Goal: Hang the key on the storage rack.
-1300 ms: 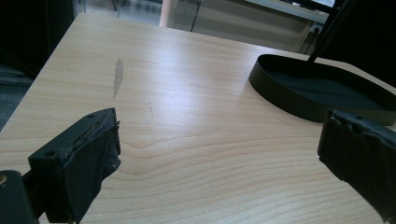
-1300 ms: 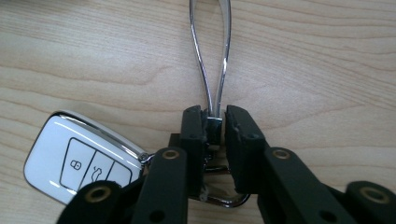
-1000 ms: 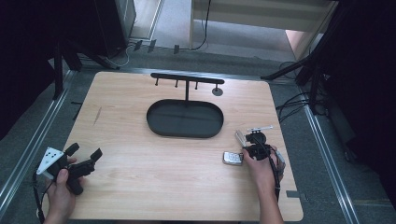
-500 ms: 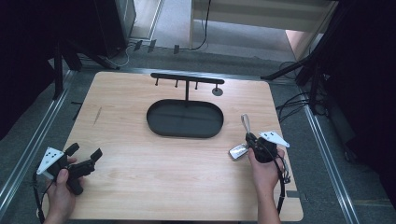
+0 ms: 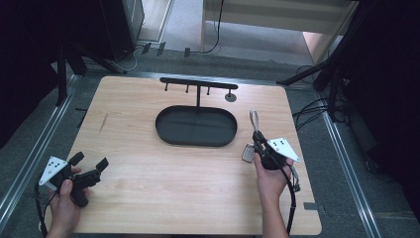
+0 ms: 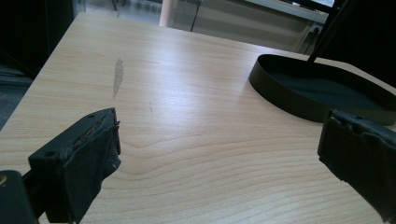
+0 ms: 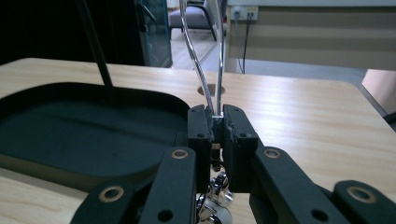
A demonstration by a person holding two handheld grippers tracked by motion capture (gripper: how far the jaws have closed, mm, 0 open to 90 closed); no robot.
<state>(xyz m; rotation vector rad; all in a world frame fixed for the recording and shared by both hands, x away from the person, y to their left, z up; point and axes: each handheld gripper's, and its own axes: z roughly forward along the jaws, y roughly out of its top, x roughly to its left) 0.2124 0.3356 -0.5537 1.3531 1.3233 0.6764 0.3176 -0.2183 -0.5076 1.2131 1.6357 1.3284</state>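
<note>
Lifting keyring (image 5: 254,120) higher than before, right gripper (image 5: 258,137) jaws clamped on it, left gripper (image 5: 90,164) jaws apart.

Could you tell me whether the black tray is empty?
Empty: the tray shows a bare black floor in the high view, with its hook stand behind.

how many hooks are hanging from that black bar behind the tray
4 along the bar: three bare hooks at left, middle and just right of the post, and one at the right end carrying a round tag.
</note>
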